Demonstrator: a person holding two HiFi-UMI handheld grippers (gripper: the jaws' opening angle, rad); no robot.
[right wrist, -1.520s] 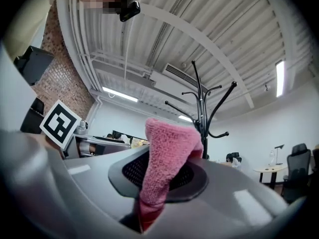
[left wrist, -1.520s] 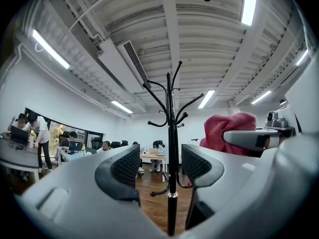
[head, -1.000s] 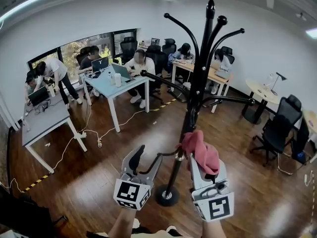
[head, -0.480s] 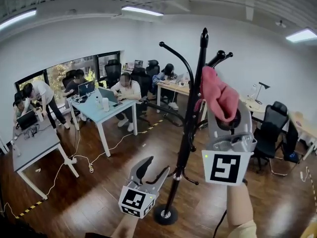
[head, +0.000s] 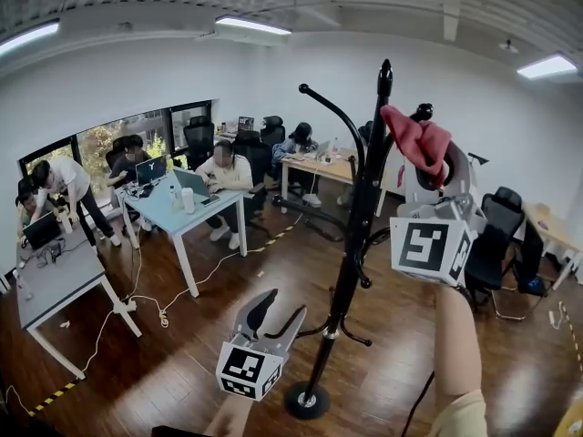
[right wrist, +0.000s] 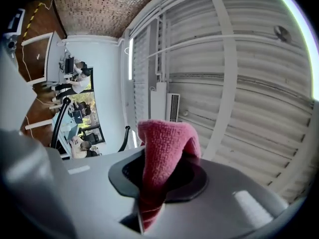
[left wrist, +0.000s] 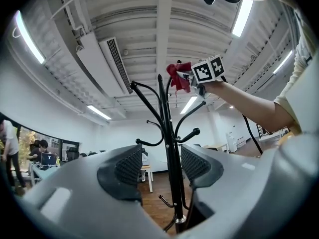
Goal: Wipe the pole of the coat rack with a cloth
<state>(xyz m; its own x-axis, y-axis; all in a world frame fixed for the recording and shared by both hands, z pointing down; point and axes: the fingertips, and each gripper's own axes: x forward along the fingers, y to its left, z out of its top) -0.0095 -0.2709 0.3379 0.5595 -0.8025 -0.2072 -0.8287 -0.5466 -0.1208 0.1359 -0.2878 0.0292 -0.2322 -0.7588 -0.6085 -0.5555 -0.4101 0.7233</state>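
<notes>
The black coat rack pole (head: 353, 244) rises from its round base (head: 305, 399) on the wood floor. High on its right, my right gripper (head: 435, 167) is shut on a red cloth (head: 412, 137). The cloth hangs beside the pole's top; I cannot tell if it touches. In the right gripper view the cloth (right wrist: 164, 151) fills the jaws of the right gripper (right wrist: 164, 176). Low down, my left gripper (head: 276, 309) is open beside a lower hook. In the left gripper view the pole (left wrist: 172, 158) stands between the open jaws of the left gripper (left wrist: 162, 166), not touching them.
Curved hook arms (head: 332, 116) stick out from the pole at several heights. Desks with seated people (head: 196, 198) stand at the left and back, and office chairs (head: 496, 235) at the right. Cables (head: 150, 308) run over the floor.
My right gripper has gone up along the pole with the cloth, from about mid-height to near the top. The head view tilted upward. The left gripper stayed low by the pole.
</notes>
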